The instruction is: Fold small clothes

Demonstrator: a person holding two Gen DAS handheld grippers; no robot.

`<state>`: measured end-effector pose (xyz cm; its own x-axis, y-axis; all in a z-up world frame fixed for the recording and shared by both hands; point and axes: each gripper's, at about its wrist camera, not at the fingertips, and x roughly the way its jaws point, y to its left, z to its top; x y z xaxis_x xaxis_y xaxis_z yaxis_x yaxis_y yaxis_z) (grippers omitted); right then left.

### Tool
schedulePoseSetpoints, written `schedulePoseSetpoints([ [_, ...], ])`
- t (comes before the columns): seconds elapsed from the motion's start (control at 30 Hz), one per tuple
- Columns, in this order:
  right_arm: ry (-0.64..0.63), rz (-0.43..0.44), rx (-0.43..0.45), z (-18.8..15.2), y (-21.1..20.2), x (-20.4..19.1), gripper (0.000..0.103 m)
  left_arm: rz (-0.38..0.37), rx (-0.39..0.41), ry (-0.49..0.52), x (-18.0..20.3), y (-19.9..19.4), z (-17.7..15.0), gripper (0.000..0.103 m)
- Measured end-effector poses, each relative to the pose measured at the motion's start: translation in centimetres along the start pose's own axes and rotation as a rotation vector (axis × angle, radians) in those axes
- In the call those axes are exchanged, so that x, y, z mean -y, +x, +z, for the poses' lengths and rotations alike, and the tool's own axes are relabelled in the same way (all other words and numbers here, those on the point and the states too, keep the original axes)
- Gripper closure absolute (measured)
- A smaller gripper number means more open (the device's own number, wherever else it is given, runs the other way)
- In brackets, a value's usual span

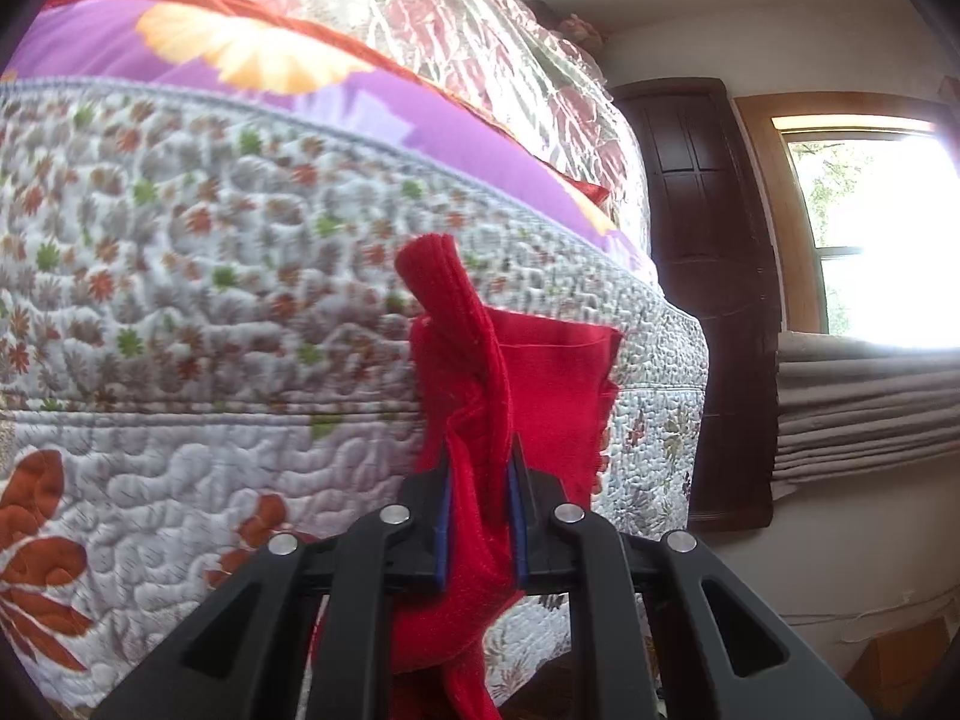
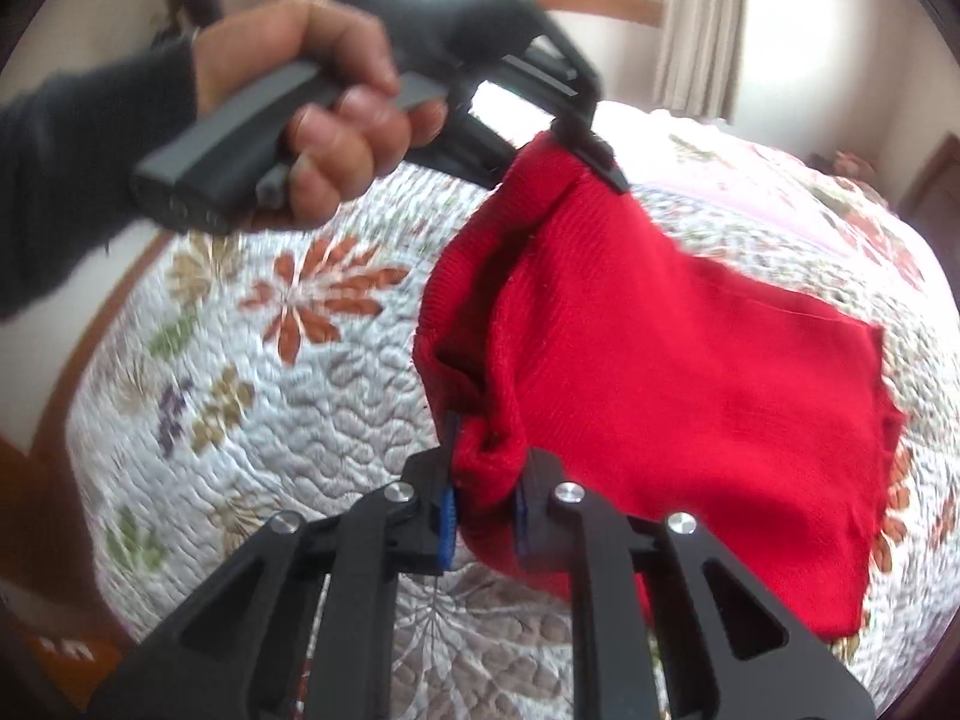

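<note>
Where the right wrist view starts, nearest the lens, the right gripper (image 2: 485,480) is pressed together on a bunched fold of the red knit garment (image 2: 660,372); fabric fills the gap betw. both blue-padded fingers (image 2: 447,510). From that pinch the garment runs up and away to the left gripper (image 2: 591,147), whose black fingers clamp a second bunched edge at the top. The cloth hangs betw. the 2 grip pts, with its free part spread to the right; lower edge is ragged. Whether it touches the bed cannot be told.

Left wrist view, near field: left gripper (image 1: 480,468) closed on the same red knit garment (image 1: 540,384), cloth squeezed betw. its blue pads and a ribbed band standing up above the fingertips.

Mid field, right view: a hand (image 2: 312,102) in a dark sleeve (image 2: 72,168) grips the grey handle of the left tool, fingers wrapped round the trigger.

Behind and below the garment: the quilted bedspread (image 2: 288,372), white w/ orange and green flower print.

Far field, left view: a purple blanket (image 1: 300,96) and a floral quilt (image 1: 480,30) stacked on the bed, then a dark wooden door (image 1: 708,276), a bright window (image 1: 882,228) and a folded grey curtain (image 1: 864,408) under it.
</note>
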<state>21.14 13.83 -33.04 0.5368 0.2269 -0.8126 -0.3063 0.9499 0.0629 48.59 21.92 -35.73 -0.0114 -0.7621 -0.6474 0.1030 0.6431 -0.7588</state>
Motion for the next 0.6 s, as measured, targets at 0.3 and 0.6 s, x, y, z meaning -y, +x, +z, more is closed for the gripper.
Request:
schedulePoseSetpoints([
  [0.3,0.163,0.009,0.068,-0.6,-6.7,5.4,0.092,0.050,0.037,-0.033,6.4,0.8,-0.5,0.089],
  [0.6,0.260,0.014,0.091,-2.9,-9.7,10.4,0.093,0.129,0.033,-0.031,11.6,4.3,-1.0,0.089],
])
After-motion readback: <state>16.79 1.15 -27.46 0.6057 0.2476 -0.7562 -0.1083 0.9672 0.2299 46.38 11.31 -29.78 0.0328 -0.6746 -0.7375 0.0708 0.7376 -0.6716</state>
